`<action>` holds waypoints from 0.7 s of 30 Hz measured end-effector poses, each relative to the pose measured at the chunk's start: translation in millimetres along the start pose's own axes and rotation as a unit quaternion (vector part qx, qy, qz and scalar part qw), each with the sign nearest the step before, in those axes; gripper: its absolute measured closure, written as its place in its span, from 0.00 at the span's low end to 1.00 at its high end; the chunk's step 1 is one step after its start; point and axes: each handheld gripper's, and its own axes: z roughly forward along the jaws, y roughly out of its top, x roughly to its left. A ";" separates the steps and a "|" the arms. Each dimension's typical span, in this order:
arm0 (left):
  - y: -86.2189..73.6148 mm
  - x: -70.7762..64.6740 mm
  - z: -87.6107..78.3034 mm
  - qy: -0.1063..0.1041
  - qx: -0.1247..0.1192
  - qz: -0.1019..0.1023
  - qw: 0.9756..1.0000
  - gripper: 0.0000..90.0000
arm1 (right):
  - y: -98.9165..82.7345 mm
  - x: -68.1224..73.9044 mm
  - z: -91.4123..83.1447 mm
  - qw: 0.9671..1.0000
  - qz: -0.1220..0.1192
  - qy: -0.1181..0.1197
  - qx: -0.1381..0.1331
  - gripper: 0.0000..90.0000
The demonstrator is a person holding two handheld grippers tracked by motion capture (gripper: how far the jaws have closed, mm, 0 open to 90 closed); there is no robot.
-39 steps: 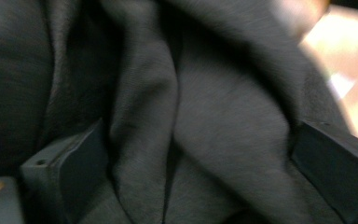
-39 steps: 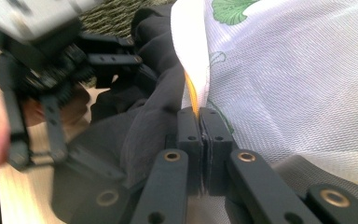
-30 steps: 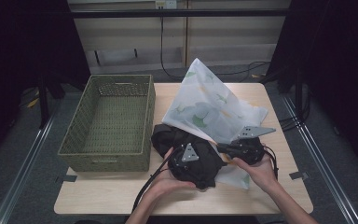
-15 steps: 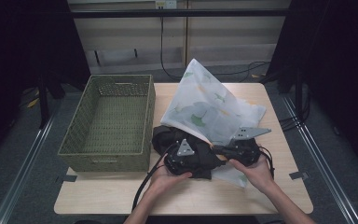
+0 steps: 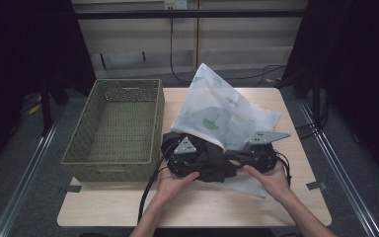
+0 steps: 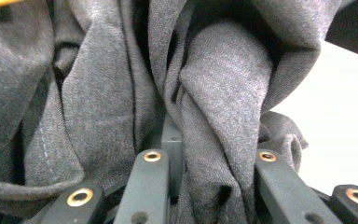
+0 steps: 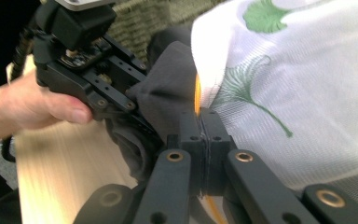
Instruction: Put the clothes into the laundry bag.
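One green basket (image 5: 112, 129) at nine o'clock, one white leaf-print bag (image 5: 222, 113), one dark grey cloth (image 5: 208, 159), two grippers, one table (image 5: 197, 200)

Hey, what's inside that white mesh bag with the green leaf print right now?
At the white mesh bag's mouth, dark grey clothing shows, part outside on the table. The printed mesh hides whatever lies deeper inside.

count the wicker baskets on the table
1: a green wicker basket on the table's left side, beside the dark grey garment; nothing seems hidden.
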 end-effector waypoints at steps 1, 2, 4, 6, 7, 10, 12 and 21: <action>1.0 -2.1 0.3 0.006 -0.008 -0.002 1.000 0.84 | 3.3 2.8 -1.9 1.000 -0.001 0.002 -0.006 1.00; 2.3 -4.5 1.3 0.009 -0.009 0.003 1.000 0.84 | 6.9 5.7 -3.7 1.000 -0.005 0.006 -0.013 1.00; 5.3 -8.1 2.7 0.022 -0.015 0.005 1.000 0.85 | 13.3 11.2 -7.2 1.000 -0.010 0.013 -0.023 1.00; 8.9 -8.5 3.1 0.027 -0.020 0.001 0.999 0.85 | 18.4 17.4 -10.1 0.999 -0.015 0.021 -0.033 1.00; 11.9 -8.8 3.9 0.034 -0.019 0.003 0.999 0.85 | 19.7 19.5 -10.9 0.999 -0.015 0.024 -0.036 1.00; 19.1 -9.3 4.6 0.041 -0.035 -0.001 0.999 0.85 | 24.3 26.7 -14.1 0.998 -0.019 0.035 -0.043 1.00; 25.3 -8.3 3.3 0.042 -0.048 -0.002 0.998 0.85 | 26.9 30.0 -15.8 0.998 -0.022 0.043 -0.050 1.00; 69.9 -17.8 -26.4 0.052 -0.117 0.007 0.992 0.86 | 41.5 32.9 -37.3 0.993 -0.016 0.055 -0.100 1.00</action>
